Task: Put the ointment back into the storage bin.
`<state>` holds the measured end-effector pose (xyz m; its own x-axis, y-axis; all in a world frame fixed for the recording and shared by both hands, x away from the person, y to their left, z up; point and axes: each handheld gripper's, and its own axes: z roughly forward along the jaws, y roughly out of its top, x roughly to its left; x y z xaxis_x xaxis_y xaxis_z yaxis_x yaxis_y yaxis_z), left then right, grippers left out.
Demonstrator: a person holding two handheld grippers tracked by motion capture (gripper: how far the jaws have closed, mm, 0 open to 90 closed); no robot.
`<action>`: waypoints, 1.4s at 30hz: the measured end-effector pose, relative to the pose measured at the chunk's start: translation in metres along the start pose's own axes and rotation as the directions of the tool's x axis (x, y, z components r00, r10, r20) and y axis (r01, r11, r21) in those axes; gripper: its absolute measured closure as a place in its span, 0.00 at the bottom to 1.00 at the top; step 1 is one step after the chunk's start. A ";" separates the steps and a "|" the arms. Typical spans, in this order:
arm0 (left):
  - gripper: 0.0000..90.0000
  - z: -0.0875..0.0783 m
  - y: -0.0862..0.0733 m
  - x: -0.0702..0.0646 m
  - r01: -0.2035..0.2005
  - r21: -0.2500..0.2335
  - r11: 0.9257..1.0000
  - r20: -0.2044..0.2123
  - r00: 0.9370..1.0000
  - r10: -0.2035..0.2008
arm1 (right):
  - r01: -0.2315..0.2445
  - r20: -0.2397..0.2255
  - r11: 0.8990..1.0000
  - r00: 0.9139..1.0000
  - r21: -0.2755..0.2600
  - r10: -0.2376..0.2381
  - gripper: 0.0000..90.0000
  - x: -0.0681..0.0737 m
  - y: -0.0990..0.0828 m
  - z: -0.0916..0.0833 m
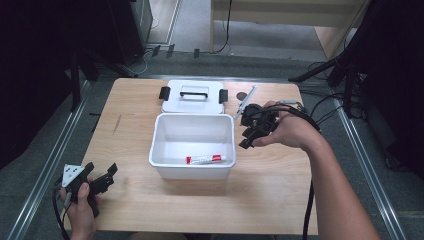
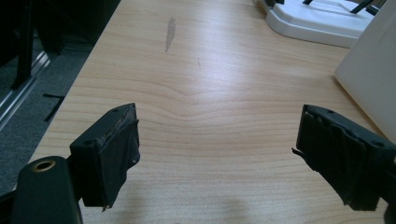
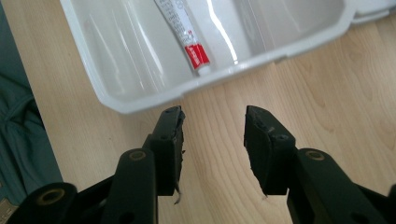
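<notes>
The small red-and-white tube (image 1: 210, 159) lying in the white box (image 1: 165, 150) looks light and squeezable, best pinched mid-body, while the left gripper (image 1: 102, 178) and right gripper (image 3: 212, 122) both gape empty.

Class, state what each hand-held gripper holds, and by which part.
Nothing is held: the left hand-held gripper and the right hand-held gripper are both open over bare table.

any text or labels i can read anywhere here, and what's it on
None can be read.
Tube in the white box: small grey print runs along its white body, next to a red band, too blurred to make out in the right gripper view and too small in the high view.
Box lid, table, both grippers: no writing visible.
</notes>
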<state>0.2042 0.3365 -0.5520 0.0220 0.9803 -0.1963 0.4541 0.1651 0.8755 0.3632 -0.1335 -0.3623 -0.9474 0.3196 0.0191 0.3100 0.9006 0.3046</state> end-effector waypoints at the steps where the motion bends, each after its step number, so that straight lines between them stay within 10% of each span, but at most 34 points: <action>1: 0.16 0.000 0.000 0.000 0.002 -0.001 1.000 -0.001 1.000 -0.002 | -0.009 0.000 1.000 1.000 -0.002 0.009 0.64 -0.001 -0.005 0.000; 13: 0.16 0.000 0.000 0.000 -0.004 0.004 1.000 0.001 1.000 0.004 | -0.151 -0.008 0.988 0.988 0.012 0.151 0.58 -0.014 -0.066 0.021; 23: 0.15 0.000 0.000 0.000 -0.006 0.006 1.000 0.002 1.000 0.006 | -0.350 0.069 0.935 0.933 -0.049 0.353 0.37 -0.021 -0.128 0.045; 26: 0.15 0.000 0.000 -0.001 -0.004 0.003 1.000 0.001 1.000 0.004 | -0.447 0.117 0.878 0.876 -0.173 0.469 0.28 -0.018 -0.153 0.049; 27: 0.15 0.000 0.000 -0.001 -0.004 0.003 1.000 0.001 1.000 0.004 | -0.447 0.117 0.878 0.876 -0.173 0.469 0.28 -0.018 -0.153 0.049; 28: 0.15 0.000 0.000 -0.001 -0.004 0.003 1.000 0.000 1.000 0.004 | -0.483 0.129 0.846 0.846 -0.228 0.517 0.22 -0.016 -0.166 0.054; 30: 0.15 0.000 0.000 -0.001 -0.004 0.003 1.000 0.000 1.000 0.004 | -0.507 0.134 0.819 0.822 -0.267 0.553 0.15 -0.013 -0.179 0.060; 33: 0.15 0.000 0.000 -0.001 -0.005 0.001 1.000 0.001 1.000 0.005 | -0.507 0.138 0.804 0.813 -0.311 0.566 0.08 -0.009 -0.192 0.064; 34: 0.15 0.000 -0.001 -0.001 -0.010 -0.001 1.000 0.003 1.000 0.010 | -0.531 0.122 0.764 0.787 -0.366 0.605 0.00 -0.007 -0.204 0.068; 36: 0.15 -0.001 -0.001 -0.001 -0.012 -0.002 1.000 0.005 1.000 0.012 | -0.548 0.110 0.724 0.761 -0.418 0.639 0.00 -0.002 -0.216 0.071; 37: 0.15 -0.001 -0.001 -0.001 -0.012 -0.002 1.000 0.005 1.000 0.012 | -0.548 0.110 0.724 0.761 -0.418 0.639 0.00 -0.002 -0.216 0.071; 38: 0.15 -0.001 -0.001 -0.001 -0.012 -0.002 1.000 0.006 1.000 0.012 | -0.550 0.131 0.698 0.735 -0.459 0.665 0.00 0.003 -0.226 0.075; 39: 0.15 -0.001 -0.001 -0.001 -0.012 -0.002 1.000 0.006 1.000 0.012 | -0.550 0.131 0.698 0.735 -0.459 0.665 0.00 0.003 -0.226 0.075; 40: 0.15 -0.001 -0.001 -0.001 -0.011 -0.002 1.000 0.006 1.000 0.011 | -0.546 0.156 0.675 0.709 -0.497 0.688 0.00 0.008 -0.235 0.080; 42: 0.15 -0.001 -0.001 -0.001 -0.009 -0.002 1.000 0.007 1.000 0.009 | -0.535 0.161 0.649 0.692 -0.541 0.704 0.00 0.013 -0.244 0.083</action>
<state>0.2031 0.3356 -0.5521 0.0321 0.9810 -0.1912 0.4518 0.1564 0.8783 0.2816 -0.3247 -0.5155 -0.4246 0.9023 0.0746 0.6647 0.2547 0.7023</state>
